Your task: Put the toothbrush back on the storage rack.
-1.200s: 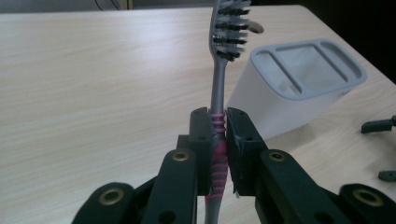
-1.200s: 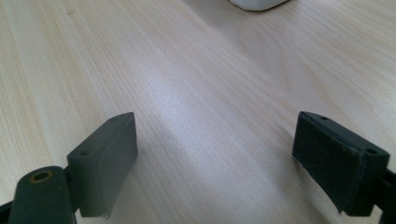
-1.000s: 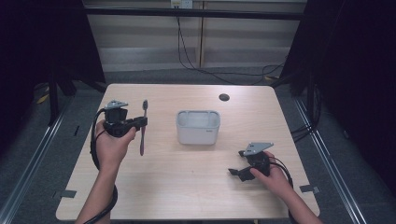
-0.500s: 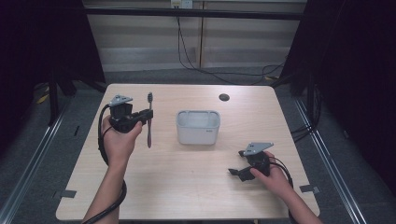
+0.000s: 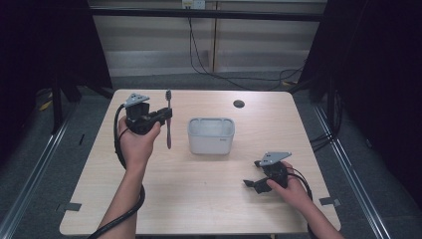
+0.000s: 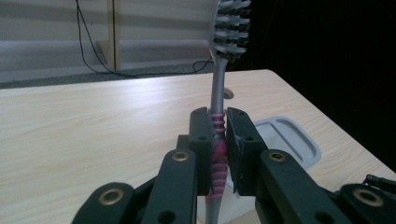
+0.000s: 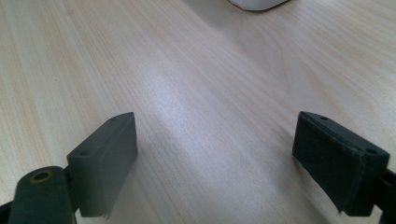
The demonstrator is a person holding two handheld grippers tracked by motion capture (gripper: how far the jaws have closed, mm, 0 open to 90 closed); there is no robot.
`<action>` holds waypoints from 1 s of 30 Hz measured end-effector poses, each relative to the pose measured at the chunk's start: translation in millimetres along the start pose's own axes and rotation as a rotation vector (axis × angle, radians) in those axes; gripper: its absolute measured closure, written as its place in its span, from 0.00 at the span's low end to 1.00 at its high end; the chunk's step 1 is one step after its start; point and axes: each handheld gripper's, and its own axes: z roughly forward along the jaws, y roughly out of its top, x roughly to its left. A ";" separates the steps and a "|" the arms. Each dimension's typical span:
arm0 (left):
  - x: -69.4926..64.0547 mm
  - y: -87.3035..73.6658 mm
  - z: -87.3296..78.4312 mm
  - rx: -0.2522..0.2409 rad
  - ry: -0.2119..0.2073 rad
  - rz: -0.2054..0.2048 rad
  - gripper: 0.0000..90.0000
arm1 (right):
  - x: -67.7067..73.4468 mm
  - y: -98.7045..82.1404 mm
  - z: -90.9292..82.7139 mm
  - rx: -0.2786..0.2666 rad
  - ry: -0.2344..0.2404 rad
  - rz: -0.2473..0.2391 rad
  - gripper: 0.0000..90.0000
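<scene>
L tongs (image 5: 166,115), black two-jaw type w/ grey three-cornered plate on top, are clamped on a grey toothbrush with pink ribbed grip (image 5: 168,122). Brush stands upright, bristle head up, handle end hanging below the jaws, held in the air above the left part of the pale wooden desk (image 5: 199,199), clear of its surface. In the left gripper view the two pads press the pink ribbed section from both sides (image 6: 217,154); bristles face right in that view.

White rounded-rectangular plastic tub (image 5: 211,135) sits mid-desk, just right of the brush, not touching it; its inside looks bare from above. Small dark round disc (image 5: 239,103) lies near the far desk edge, well apart from the tub.

R tongs (image 5: 251,184) rest low at the near right part of the desk, person's hand on the body, cable trailing back. Jaws stand wide apart w/ nothing between them; in the right gripper view bare wood shows between the pads (image 7: 105,158), and the tub's corner shows at the top edge (image 7: 254,4).
</scene>
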 end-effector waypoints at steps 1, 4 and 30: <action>-1.2 1.2 0.9 -0.006 -0.007 -0.002 0.90 | 0.0 0.0 0.0 0.000 0.000 0.000 0.15; -3.1 3.5 3.1 -0.010 -0.013 0.000 0.90 | 0.0 0.0 0.0 0.000 0.001 0.001 0.15; -14.6 20.6 11.9 -0.082 -0.045 0.028 0.90 | 0.0 0.0 0.0 0.000 0.000 0.000 0.15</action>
